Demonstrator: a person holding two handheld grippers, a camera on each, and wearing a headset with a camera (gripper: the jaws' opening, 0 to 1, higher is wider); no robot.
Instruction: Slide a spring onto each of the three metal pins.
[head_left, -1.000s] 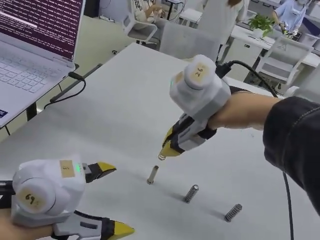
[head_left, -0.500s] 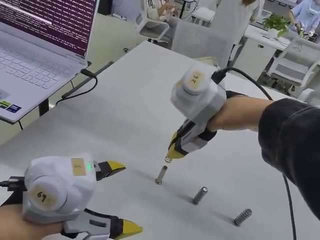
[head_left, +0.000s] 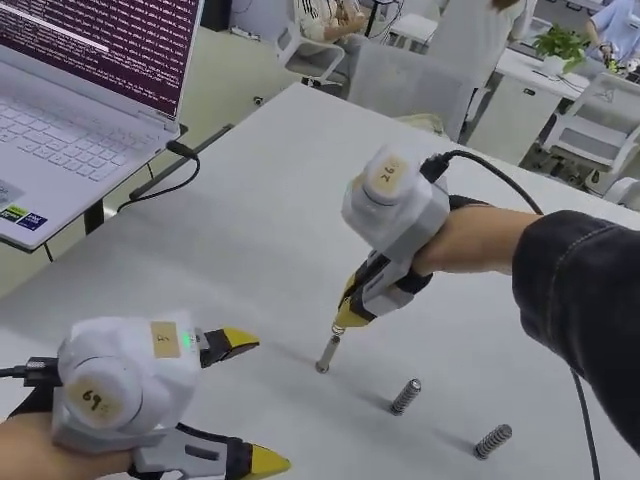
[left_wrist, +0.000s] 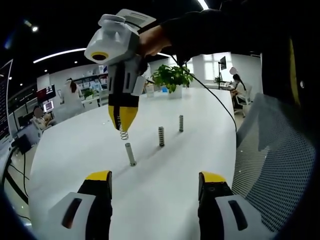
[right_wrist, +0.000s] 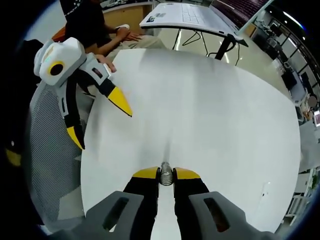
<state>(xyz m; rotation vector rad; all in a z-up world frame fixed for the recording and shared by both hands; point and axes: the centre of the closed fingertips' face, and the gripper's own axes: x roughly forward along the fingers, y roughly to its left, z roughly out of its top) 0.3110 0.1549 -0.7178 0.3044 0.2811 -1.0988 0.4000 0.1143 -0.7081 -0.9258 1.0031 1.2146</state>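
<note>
Three metal pins stand on the white table (head_left: 250, 220). The left pin (head_left: 326, 353) is bare. The middle pin (head_left: 405, 396) and the right pin (head_left: 492, 440) each carry a spring. My right gripper (head_left: 341, 322) is shut on a spring (right_wrist: 165, 173) and holds it just above the bare pin's top, tilted. In the left gripper view that spring (left_wrist: 123, 134) hangs from the yellow tips over the bare pin (left_wrist: 130, 154). At the table's near left my left gripper (head_left: 250, 400) is open and holds nothing.
An open laptop (head_left: 70, 110) sits on a stand at the far left, its cable (head_left: 170, 170) running along the table's edge. Office chairs (head_left: 310, 55), desks and a plant (head_left: 560, 42) fill the background beyond the table.
My right gripper has come down and slightly toward me with the spring, closing the gap to the bare pin's top. The head camera has shifted. The left gripper stays open.
</note>
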